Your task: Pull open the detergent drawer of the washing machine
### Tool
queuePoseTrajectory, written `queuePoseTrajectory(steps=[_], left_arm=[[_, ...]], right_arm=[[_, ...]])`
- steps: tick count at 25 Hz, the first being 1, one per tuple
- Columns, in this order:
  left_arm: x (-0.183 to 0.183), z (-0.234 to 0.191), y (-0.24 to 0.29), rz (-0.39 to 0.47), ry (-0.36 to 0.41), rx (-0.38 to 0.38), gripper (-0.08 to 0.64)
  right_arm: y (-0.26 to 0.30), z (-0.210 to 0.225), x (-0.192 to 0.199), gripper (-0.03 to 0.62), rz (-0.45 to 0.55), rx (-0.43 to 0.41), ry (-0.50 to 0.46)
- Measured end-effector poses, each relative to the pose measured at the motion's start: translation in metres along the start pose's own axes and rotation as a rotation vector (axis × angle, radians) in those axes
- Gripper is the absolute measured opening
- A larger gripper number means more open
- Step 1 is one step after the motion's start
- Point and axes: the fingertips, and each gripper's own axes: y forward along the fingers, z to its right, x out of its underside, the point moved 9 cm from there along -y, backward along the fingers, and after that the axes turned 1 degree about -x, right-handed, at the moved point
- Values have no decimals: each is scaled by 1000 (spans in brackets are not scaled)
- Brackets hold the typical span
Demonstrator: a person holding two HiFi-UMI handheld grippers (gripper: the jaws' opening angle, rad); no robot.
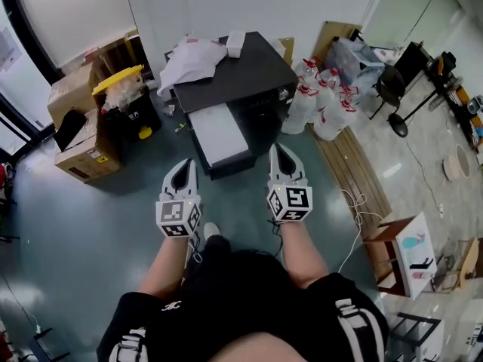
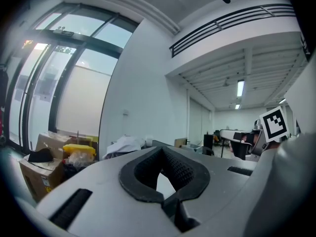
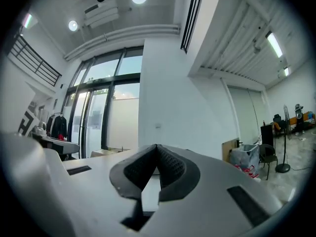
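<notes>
The washing machine (image 1: 241,74) stands ahead of me on the floor, with a dark grey top and a white panel (image 1: 219,133) on its near side. I cannot make out the detergent drawer. My left gripper (image 1: 186,166) and right gripper (image 1: 282,151) are held up side by side, short of the machine and touching nothing. In the left gripper view the left gripper (image 2: 160,151) has its tips together with nothing between them, and the machine's top (image 2: 165,146) shows just beyond. The right gripper (image 3: 156,147) is shut too and empty, facing a white wall and tall windows.
A white cloth (image 1: 192,59) lies on the machine's top. Cardboard boxes (image 1: 79,138) and a yellow-lidded bin (image 1: 121,81) stand to the left. White jugs with red caps (image 1: 321,100) and a black chair (image 1: 392,89) are to the right. A wooden stool (image 1: 400,251) and a white cable (image 1: 355,202) sit near my right.
</notes>
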Motion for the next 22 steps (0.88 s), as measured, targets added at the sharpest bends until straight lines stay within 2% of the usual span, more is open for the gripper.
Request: queuePoseTrajectory(steps=[22], left_arm=[[0, 18, -37, 20, 10, -47, -8]], right_arm=[[-29, -8, -6, 2, 28, -58, 2]])
